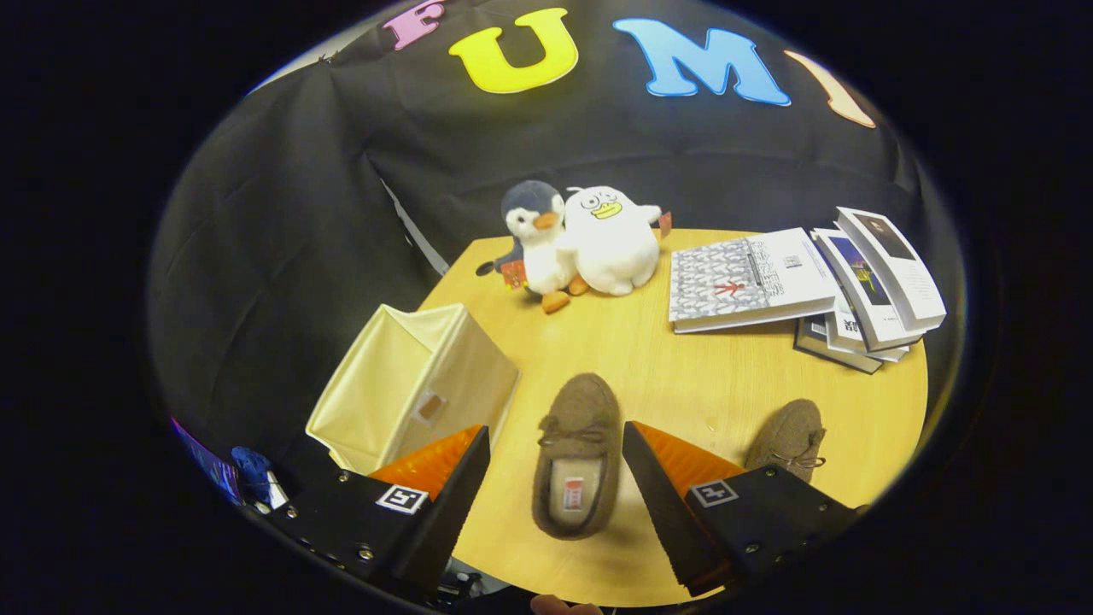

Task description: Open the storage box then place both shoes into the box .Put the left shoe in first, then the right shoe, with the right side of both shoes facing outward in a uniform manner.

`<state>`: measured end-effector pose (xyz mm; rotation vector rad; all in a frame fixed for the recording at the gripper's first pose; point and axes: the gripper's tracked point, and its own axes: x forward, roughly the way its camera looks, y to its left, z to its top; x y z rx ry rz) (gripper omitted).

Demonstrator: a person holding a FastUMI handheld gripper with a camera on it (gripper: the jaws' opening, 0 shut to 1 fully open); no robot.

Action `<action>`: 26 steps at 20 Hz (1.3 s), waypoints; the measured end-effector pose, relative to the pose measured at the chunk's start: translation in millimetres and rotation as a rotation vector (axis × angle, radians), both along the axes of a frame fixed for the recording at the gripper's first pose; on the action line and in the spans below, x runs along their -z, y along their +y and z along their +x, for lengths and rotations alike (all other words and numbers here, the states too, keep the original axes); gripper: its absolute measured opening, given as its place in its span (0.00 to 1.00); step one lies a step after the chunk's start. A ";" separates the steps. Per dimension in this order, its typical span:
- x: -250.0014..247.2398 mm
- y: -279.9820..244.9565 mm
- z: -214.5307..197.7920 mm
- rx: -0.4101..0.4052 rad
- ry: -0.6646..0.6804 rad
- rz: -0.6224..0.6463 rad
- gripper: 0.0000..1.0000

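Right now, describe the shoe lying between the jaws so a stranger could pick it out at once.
On the round wooden table, look to the near side, right of the cream fabric storage box. The brown slipper lies there between the open jaws of the gripper, untouched. Unlike the second slipper beyond the right finger, it shows its pale lining and a small label inside.

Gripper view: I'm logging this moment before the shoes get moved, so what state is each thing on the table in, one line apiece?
Cream fabric storage box: open at the top, nothing visible inside.
Brown fuzzy moccasin slipper: upright on its sole, between the fingers, not gripped.
Second brown slipper: on the table, partly hidden behind one finger.
Tool: open.
Stack of books: closed, fanned out.
Two plush toys: standing upright, touching.
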<state>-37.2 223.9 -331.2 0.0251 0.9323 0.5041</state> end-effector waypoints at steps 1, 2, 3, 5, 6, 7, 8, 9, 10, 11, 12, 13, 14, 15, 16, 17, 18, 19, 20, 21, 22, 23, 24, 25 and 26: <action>12.7 -5.4 -3.0 -0.010 0.007 -0.024 0.96; 23.5 -8.2 -5.8 -0.018 0.020 -0.038 0.96; 36.5 -11.3 -8.7 -0.018 0.049 -0.050 0.96; 60.7 -11.1 -11.4 -0.008 0.104 -0.052 0.96; 71.7 -13.7 -11.6 -0.005 0.124 -0.065 0.96; 80.1 -16.6 -11.3 -0.004 0.135 -0.078 0.96; 87.4 -18.1 -10.7 -0.007 0.151 -0.090 0.96; 95.7 -18.7 -8.2 -0.006 0.163 -0.100 0.95; 102.8 -17.9 -4.5 -0.006 0.171 -0.106 0.95; 109.9 -17.3 1.0 -0.003 0.177 -0.114 0.95; 118.2 -16.3 5.2 -0.002 0.190 -0.133 0.94; 130.2 -13.7 9.2 -0.003 0.203 -0.150 0.92; 137.3 -12.3 14.1 -0.001 0.205 -0.169 0.92; 140.3 -10.5 16.4 -0.004 0.215 -0.176 0.78; 144.8 -7.2 19.5 -0.008 0.221 -0.180 0.77; 151.0 -4.5 23.6 -0.015 0.225 -0.191 0.75; 153.0 -2.1 22.9 -0.017 0.244 -0.185 0.54; 154.5 2.1 19.5 -0.005 0.272 -0.169 0.33; 152.8 2.6 18.8 0.011 0.287 -0.167 0.21; 151.7 1.3 20.2 0.021 0.297 -0.167 0.08; 149.3 2.3 18.9 0.022 0.306 -0.163 0.08; 148.0 2.7 19.3 0.021 0.306 -0.161 0.00; 143.4 1.2 19.3 0.025 0.302 -0.167 0.00; 137.7 -0.1 18.5 0.021 0.300 -0.172 0.00; 128.9 -0.3 19.7 0.025 0.292 -0.165 0.00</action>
